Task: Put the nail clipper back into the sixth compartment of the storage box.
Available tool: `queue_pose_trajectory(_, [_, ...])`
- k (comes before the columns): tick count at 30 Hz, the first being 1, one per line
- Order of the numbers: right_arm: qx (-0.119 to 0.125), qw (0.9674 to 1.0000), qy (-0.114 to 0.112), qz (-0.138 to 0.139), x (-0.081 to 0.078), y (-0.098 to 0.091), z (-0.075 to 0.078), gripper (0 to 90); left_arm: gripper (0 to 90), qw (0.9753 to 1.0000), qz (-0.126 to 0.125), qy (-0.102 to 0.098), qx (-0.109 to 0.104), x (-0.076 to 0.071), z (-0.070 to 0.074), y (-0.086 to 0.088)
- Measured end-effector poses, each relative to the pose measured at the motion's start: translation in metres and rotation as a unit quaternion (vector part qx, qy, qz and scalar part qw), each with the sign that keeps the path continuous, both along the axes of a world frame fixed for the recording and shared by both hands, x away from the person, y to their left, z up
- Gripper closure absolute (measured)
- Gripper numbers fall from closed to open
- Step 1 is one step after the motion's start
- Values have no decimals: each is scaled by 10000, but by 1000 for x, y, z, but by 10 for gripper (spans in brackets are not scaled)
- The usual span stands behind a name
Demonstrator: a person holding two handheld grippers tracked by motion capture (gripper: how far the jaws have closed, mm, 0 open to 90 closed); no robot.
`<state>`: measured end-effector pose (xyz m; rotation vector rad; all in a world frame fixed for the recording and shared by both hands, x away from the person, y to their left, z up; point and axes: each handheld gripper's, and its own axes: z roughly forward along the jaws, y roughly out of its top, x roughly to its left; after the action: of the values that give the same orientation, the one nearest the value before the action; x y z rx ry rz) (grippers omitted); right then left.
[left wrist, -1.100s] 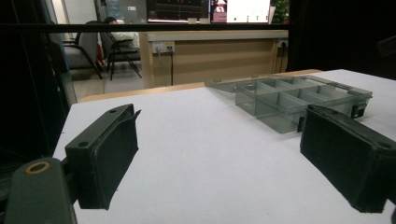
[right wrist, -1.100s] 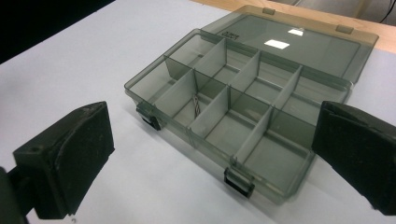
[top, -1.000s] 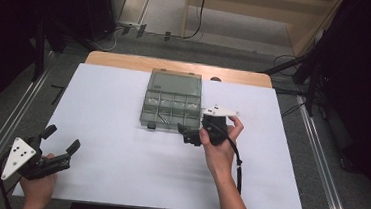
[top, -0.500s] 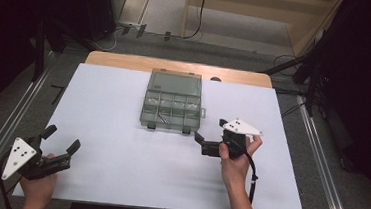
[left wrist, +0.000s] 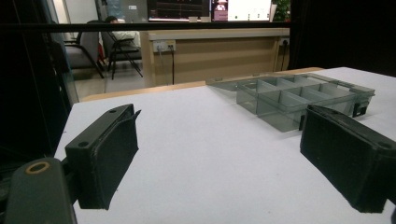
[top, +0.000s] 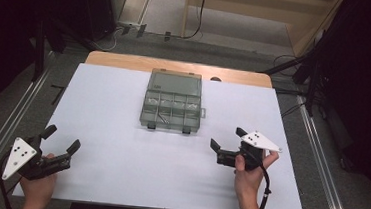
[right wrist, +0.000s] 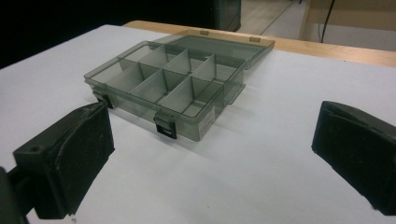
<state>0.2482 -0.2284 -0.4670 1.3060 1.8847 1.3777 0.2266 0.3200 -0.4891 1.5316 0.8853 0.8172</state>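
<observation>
A translucent grey compartment box (top: pixel 172 103) lies at the back middle of the white table (top: pixel 117 179), its lid folded open behind it. The compartments look bare in the right gripper view, where the box (right wrist: pixel 173 84) has two black latches on its near wall. My left gripper (top: pixel 63 140) rests open at the table's near left corner, held by a hand, far from the box (left wrist: pixel 299 95). My right gripper (top: pixel 227 139) is open near the right front, a short way in front of the box's right corner. Nothing sits between the jaws of the left gripper (left wrist: pixel 229 158) or the right gripper (right wrist: pixel 212 158).
A wooden strip (top: pixel 176 66) runs along the table's far edge. Metal rails (top: pixel 319 160) flank both sides, with cables on the floor behind. Far off in the left gripper view stand a wooden counter (left wrist: pixel 215 51) and chairs (left wrist: pixel 116 44).
My right gripper has drawn back from the box's front right corner toward the near right of the table. The left gripper and the box stay where they were.
</observation>
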Motion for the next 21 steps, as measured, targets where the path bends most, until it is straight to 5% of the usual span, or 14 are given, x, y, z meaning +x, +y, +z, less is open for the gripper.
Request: queue_pose_trajectory(21, [85,9990,-222,-370,-32,-54,-14,0,107,10000,27,2,81,0,0,-1])
